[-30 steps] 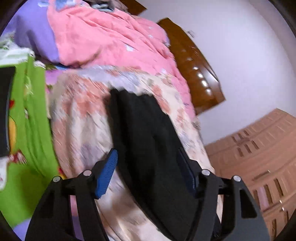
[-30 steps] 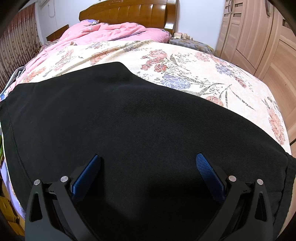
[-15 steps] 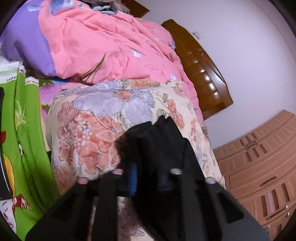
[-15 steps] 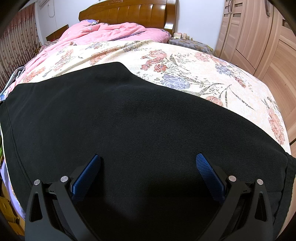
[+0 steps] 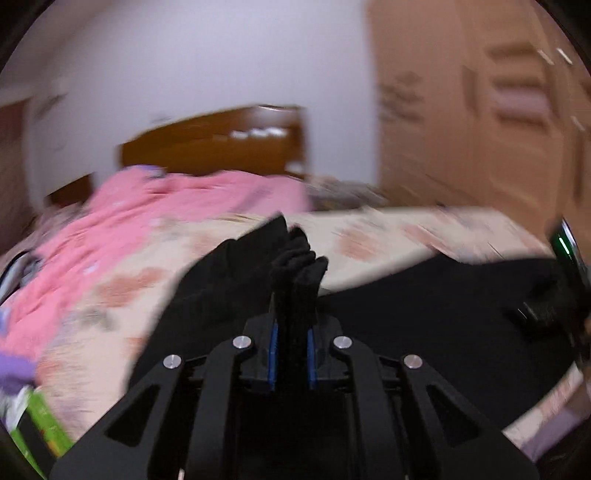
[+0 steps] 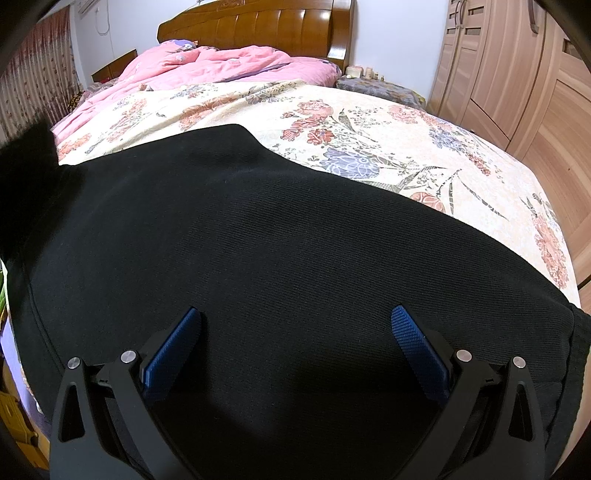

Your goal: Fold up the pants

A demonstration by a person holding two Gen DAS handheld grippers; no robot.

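My left wrist camera sits low and close behind the left gripper (image 5: 291,354), facing along the bed toward the wooden headboard (image 5: 212,142), badly blurred, with the wardrobe (image 5: 480,122) to the right of the headboard. My right wrist camera looks the same way from just above the black pants (image 6: 258,266), over the right gripper (image 6: 295,343), toward that headboard (image 6: 255,27). Both views share the pants (image 5: 424,314), the floral bedspread (image 6: 369,125), the pink quilt (image 6: 207,66) below the headboard and the wardrobe (image 6: 517,74).

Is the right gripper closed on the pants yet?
No: the right gripper hovers with its jaws spread wide over the flat black pants, pinching no fabric.
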